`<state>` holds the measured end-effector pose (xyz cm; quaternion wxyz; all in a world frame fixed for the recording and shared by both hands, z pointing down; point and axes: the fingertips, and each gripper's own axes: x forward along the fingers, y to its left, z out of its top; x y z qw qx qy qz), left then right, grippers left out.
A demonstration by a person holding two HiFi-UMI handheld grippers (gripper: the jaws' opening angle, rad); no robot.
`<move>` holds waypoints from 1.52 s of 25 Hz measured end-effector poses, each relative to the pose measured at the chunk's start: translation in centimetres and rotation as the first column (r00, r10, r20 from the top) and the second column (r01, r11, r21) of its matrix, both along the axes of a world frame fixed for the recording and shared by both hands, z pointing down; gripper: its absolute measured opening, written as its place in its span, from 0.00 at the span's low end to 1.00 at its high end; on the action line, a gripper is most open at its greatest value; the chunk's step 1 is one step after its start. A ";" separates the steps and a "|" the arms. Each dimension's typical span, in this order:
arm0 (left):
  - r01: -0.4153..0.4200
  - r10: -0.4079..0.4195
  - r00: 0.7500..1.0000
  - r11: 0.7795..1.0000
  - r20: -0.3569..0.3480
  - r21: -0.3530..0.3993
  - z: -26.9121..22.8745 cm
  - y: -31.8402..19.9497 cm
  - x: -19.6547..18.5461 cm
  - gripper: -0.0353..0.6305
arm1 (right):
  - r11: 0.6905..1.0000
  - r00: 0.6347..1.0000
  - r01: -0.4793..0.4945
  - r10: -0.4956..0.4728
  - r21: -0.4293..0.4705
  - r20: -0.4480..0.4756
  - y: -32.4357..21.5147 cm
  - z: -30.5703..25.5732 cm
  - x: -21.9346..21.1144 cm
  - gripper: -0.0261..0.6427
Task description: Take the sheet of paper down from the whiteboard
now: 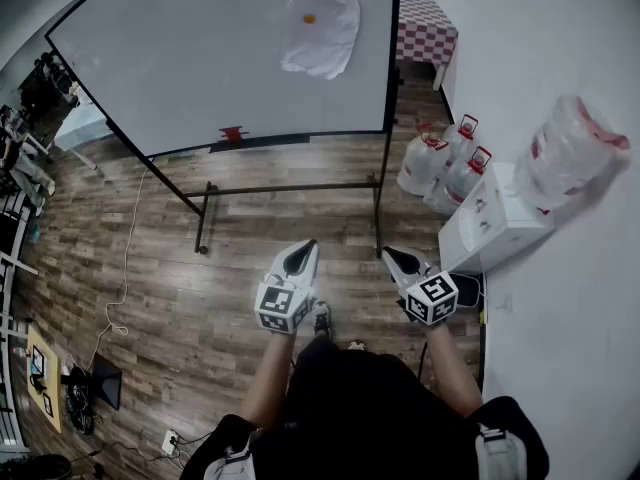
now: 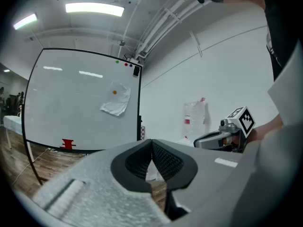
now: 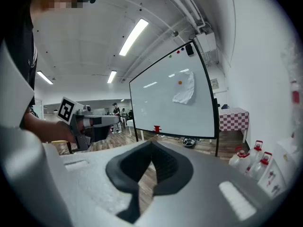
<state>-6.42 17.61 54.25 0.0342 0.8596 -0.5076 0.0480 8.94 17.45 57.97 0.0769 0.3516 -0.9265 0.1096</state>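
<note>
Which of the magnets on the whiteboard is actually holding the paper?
The orange magnet, sitting on the paper near its top. The green magnet and the red magnets sit bare by the whiteboard's top edge, clear of the paper.

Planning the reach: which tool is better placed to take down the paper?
Left, probably: the left tool points almost straight at the paper; the right tool sits further right. Both are shut.

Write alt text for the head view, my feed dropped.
A crumpled white sheet of paper hangs pinned by an orange magnet at the upper right of the whiteboard. The left gripper and right gripper, fingers closed and empty, sit low, well short of it.
</note>
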 end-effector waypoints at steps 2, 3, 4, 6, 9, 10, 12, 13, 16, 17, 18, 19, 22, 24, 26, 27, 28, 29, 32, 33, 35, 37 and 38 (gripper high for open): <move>0.010 -0.010 1.000 1.000 -0.003 -0.005 -1.0 -0.2 0.0 0.07 | 1.000 1.000 0.000 0.000 0.001 0.000 -0.3 -0.1 0.0 0.04; 0.010 -0.010 1.000 1.000 -0.003 -0.004 -1.1 -0.3 -0.1 0.07 | 1.000 1.000 0.001 -0.001 0.001 -0.001 -0.4 -0.1 0.0 0.04; 0.007 -0.007 1.000 1.000 -0.002 -0.001 -1.0 -0.4 -0.2 0.07 | 1.000 1.000 0.003 -0.003 0.001 -0.003 -0.5 0.0 -0.1 0.04; 0.004 -0.004 1.000 1.000 -0.001 0.002 -0.7 -0.5 -0.4 0.07 | 1.000 1.000 0.006 -0.006 -0.001 -0.007 -0.6 0.0 -0.3 0.04; 0.007 -0.007 1.000 1.000 0.000 -0.004 -0.4 -0.4 -0.8 0.07 | 1.000 1.000 0.006 -0.006 -0.007 -0.001 -0.5 0.1 -0.6 0.04; 0.007 -0.007 1.000 1.000 0.000 -0.006 -0.4 -0.5 -0.9 0.07 | 1.000 1.000 0.006 -0.006 -0.009 0.002 -0.6 0.2 -0.7 0.04; 0.007 -0.007 1.000 1.000 -0.002 -0.007 -0.3 -0.7 -1.0 0.07 | 1.000 1.000 0.008 -0.008 -0.010 0.002 -0.7 0.2 -0.9 0.04; 0.007 -0.007 1.000 1.000 -0.003 -0.007 -0.3 -0.8 -1.1 0.07 | 1.000 1.000 0.008 -0.008 -0.011 -0.001 -0.8 0.3 -1.0 0.04; 0.016 -0.016 1.000 1.000 -0.001 -0.001 -0.4 -1.1 -1.5 0.07 | 1.000 1.000 -0.009 0.009 -0.017 -0.003 -1.3 0.4 -1.1 0.04; 0.019 -0.019 1.000 1.000 -0.002 0.002 -0.4 -1.2 -1.6 0.07 | 1.000 1.000 -0.022 0.022 -0.020 0.005 -1.6 0.4 -1.1 0.04; 0.021 -0.021 1.000 1.000 -0.003 0.002 -0.4 -1.3 -1.8 0.07 | 0.999 0.999 -0.036 0.036 -0.023 0.016 -1.8 0.3 -0.9 0.04; 0.021 -0.021 1.000 1.000 -0.004 0.002 -0.3 -1.5 -1.9 0.07 | 0.999 0.999 -0.046 0.047 -0.028 0.025 -2.1 0.3 -0.8 0.04; 0.023 -0.023 1.000 1.000 -0.003 0.000 -0.2 -2.3 -2.5 0.07 | 0.998 0.998 -0.057 0.058 -0.032 0.025 -3.0 0.5 -1.0 0.04; 0.024 -0.024 1.000 1.000 -0.007 -0.004 0.0 -3.0 -3.0 0.07 | 0.998 0.998 -0.057 0.057 -0.035 0.023 -3.7 0.6 -1.4 0.04; 0.024 -0.024 1.000 1.000 -0.013 -0.011 0.1 -3.8 -3.4 0.07 | 0.998 0.998 -0.057 0.058 -0.039 0.022 -4.5 0.8 -1.9 0.04; 0.023 -0.023 1.000 1.000 -0.014 -0.014 0.2 -4.2 -3.7 0.07 | 0.998 0.998 -0.058 0.059 -0.040 0.021 -4.9 0.8 -2.2 0.04; 0.021 -0.022 1.000 1.000 -0.015 -0.017 0.3 -4.7 -3.9 0.07 | 0.997 0.998 -0.059 0.060 -0.042 0.020 -5.4 0.9 -2.5 0.04; 0.019 -0.020 1.000 1.000 -0.016 -0.019 0.4 -5.2 -4.2 0.07 | 0.997 0.998 -0.061 0.062 -0.044 0.018 -5.9 1.0 -2.8 0.04; 0.012 -0.013 1.000 1.000 -0.020 -0.028 0.7 -7.2 -5.0 0.07 | 0.996 0.997 -0.072 0.073 -0.053 0.013 -7.6 1.2 -3.5 0.04; 0.009 -0.010 1.000 1.000 -0.024 -0.029 0.7 -7.9 -5.3 0.07 | 0.995 0.997 -0.077 0.078 -0.055 0.011 -8.3 1.2 -3.8 0.04; 0.003 -0.003 1.000 1.000 -0.031 -0.027 0.5 -9.6 -5.8 0.07 | 0.995 0.996 -0.086 0.086 -0.056 0.006 -9.7 1.0 -4.2 0.04; -0.003 0.003 0.999 1.000 -0.036 -0.022 0.3 -11.1 -6.4 0.07 | 0.995 0.996 -0.090 0.090 -0.052 -0.002 -11.1 0.8 -4.7 0.04; -0.006 0.006 0.999 1.000 -0.039 -0.020 0.2 -12.0 -6.7 0.07 | 0.994 0.996 -0.093 0.093 -0.049 -0.006 -11.8 0.6 -5.0 0.04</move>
